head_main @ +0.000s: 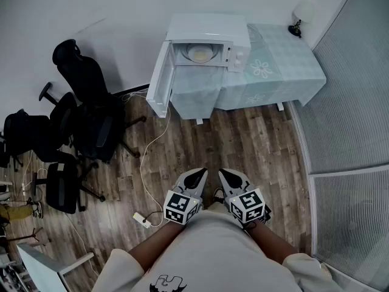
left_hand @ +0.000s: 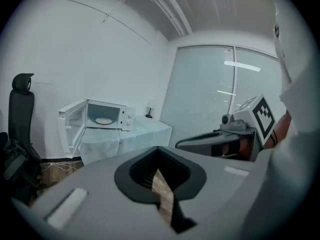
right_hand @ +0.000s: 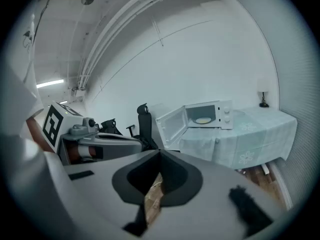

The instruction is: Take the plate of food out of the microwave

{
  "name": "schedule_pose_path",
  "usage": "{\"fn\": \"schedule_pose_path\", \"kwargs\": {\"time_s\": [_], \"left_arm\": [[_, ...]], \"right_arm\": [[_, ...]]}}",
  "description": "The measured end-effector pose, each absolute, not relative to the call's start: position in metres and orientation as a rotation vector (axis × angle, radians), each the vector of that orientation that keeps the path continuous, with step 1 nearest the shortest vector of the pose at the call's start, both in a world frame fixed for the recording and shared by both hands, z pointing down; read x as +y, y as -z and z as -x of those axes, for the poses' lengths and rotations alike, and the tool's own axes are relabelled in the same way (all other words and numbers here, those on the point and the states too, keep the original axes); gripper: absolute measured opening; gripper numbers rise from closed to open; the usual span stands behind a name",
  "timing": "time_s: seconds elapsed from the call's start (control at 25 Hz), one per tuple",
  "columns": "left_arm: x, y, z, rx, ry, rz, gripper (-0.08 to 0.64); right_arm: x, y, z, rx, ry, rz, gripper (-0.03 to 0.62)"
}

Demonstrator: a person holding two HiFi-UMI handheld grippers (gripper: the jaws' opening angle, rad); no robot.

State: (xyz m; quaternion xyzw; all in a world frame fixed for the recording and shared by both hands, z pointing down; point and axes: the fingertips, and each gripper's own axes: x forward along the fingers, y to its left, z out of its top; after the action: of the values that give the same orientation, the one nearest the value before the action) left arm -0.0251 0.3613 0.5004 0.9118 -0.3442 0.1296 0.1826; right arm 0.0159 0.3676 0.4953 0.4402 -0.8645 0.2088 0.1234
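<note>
The white microwave stands on a table with a pale green cloth, its door swung wide open to the left. A plate of pale food lies inside on the turntable; it also shows small as the plate in the left gripper view and the plate in the right gripper view. My left gripper and right gripper hang side by side close to my body, far from the microwave. Both are shut and hold nothing, as the left gripper and right gripper show.
Several black office chairs crowd the left side. A white cable and a power strip lie on the wooden floor between me and the microwave. A small lamp stands at the table's far right corner. Frosted glass panels line the right.
</note>
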Motion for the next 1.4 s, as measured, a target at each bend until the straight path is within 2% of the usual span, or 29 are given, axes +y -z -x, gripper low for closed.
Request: {"fn": "schedule_pose_path", "kwargs": {"time_s": [0.52, 0.72, 1.4], "left_arm": [[0.360, -0.501, 0.024, -0.949, -0.363, -2.588, 0.003], [0.352, -0.500, 0.038, -0.983, -0.340, -2.563, 0.003], [0.304, -0.520, 0.100, -0.956, -0.284, -2.511, 0.004]], "right_arm": [[0.364, -0.490, -0.011, -2.540, -0.626, -1.302, 0.012], [0.365, -0.502, -0.003, -2.536, -0.715, -1.270, 0.014], [0.314, -0.519, 0.044, -2.432, -0.713, -1.336, 0.014]]}}
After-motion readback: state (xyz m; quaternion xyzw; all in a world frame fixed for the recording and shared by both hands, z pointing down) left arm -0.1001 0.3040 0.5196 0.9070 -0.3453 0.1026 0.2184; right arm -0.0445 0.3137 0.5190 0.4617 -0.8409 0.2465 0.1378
